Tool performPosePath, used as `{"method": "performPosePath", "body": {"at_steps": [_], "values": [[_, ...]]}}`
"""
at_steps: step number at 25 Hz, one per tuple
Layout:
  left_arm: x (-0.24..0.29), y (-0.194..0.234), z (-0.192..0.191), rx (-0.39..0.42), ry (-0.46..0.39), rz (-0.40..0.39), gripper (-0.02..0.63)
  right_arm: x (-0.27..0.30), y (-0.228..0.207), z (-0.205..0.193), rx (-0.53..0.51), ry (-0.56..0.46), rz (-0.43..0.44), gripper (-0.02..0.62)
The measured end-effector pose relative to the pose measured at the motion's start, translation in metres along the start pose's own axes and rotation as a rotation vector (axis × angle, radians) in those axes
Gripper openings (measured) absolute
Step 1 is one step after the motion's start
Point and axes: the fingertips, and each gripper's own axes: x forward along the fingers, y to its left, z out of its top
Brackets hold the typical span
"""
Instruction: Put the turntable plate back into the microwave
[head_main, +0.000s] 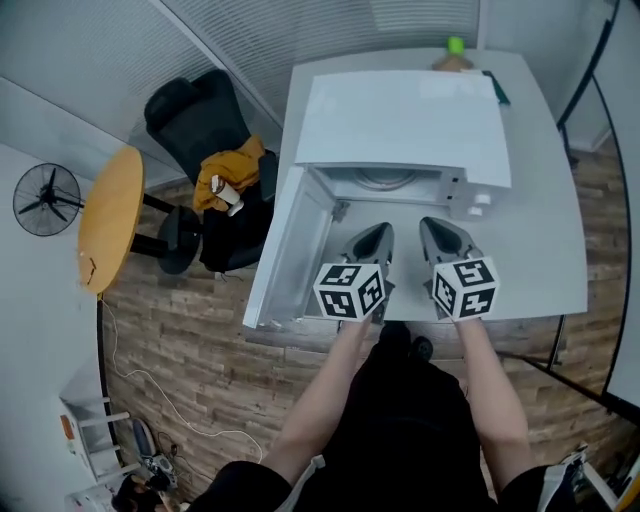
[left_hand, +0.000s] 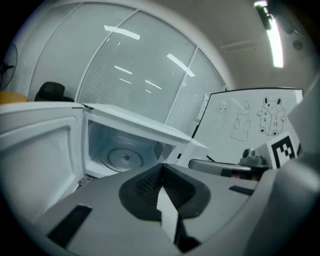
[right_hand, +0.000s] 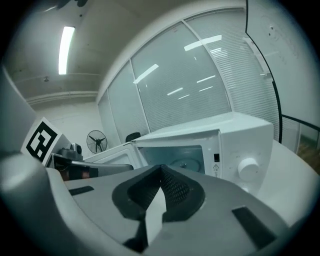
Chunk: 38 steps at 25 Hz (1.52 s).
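Note:
A white microwave stands on the grey table with its door swung open to the left. The glass turntable plate lies flat on the floor of the cavity; it also shows in the right gripper view and as an arc in the head view. My left gripper and right gripper hover side by side just in front of the opening, pointing at it. Both are shut, left gripper and right gripper alike, with nothing between the jaws. Neither touches the plate.
The control knob sits on the microwave's right panel. A black office chair with orange cloth, a round wooden table and a fan stand to the left. A green object lies at the table's far edge. A whiteboard stands behind.

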Motion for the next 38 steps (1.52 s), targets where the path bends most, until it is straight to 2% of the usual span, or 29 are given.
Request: {"method": "performPosePath", "body": {"at_steps": [3,8,14,22,28,38], "values": [[-0.021,-0.019,0.014,0.077,-0.034,0.01,-0.003,-0.022,0.012,0.021,-0.047,-0.042,0.022,0.009],[-0.06,-0.047,0.029,0.14,-0.078,0.014,-0.003,-0.057,0.039,0.043,-0.138,-0.083,0.053,0.009],[-0.094,-0.071,0.038,0.184,-0.119,0.028,-0.003,-0.088,0.059,0.041,-0.129,-0.089,0.082,0.009],[-0.116,-0.08,0.031,0.193,-0.127,0.018,-0.002,-0.107,0.076,0.034,-0.102,-0.113,0.076,0.009],[-0.123,-0.077,0.021,0.14,-0.118,-0.012,-0.002,-0.109,0.085,0.035,-0.1,-0.131,0.052,0.009],[-0.125,-0.068,0.027,0.137,-0.133,-0.005,-0.002,-0.107,0.088,0.04,-0.123,-0.118,0.039,0.009]]}}
